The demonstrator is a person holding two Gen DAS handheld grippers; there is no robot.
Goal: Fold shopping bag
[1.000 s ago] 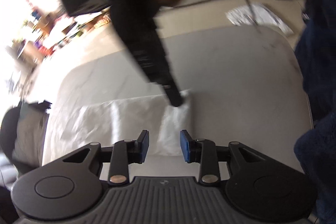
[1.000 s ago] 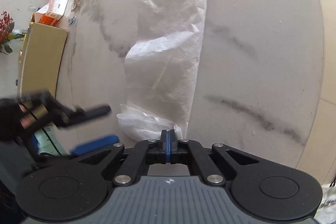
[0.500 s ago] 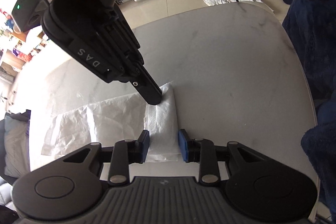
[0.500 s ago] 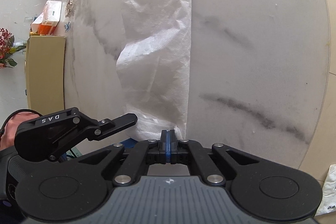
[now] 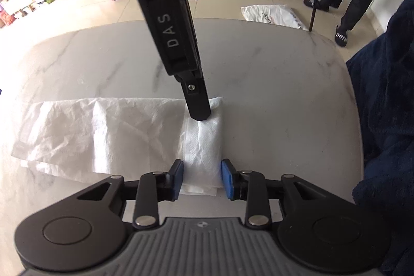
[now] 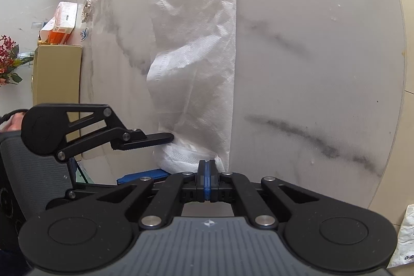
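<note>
Because the shopping bag (image 5: 108, 131) is thin, crinkled white plastic, I expect it to weigh next to nothing, hold no shape of its own and slide readily on the smooth marble table (image 5: 271, 84), so every crease has to be pinned or it will spring back. It lies flat on the table as a long strip, with its near end already turned over into a small, thick roll (image 5: 204, 144). My right gripper (image 6: 206, 179) is fully clenched, its blue pads pressed together, and in the left wrist view its tip comes down onto the far corner of that roll; whether it has pinched a layer or only presses on top, I cannot tell. My left gripper (image 5: 202, 179) is partly parted, its pads standing either side of the roll's near edge without clearly squeezing it, so I read it as released. I would take hold at that doubled edge, where several layers give the pads something to bite, not at the single loose sheet, which would likely slip out or bunch. Tearing seems unlikely, but a quick pull could drag the whole strip across the stone.
</note>
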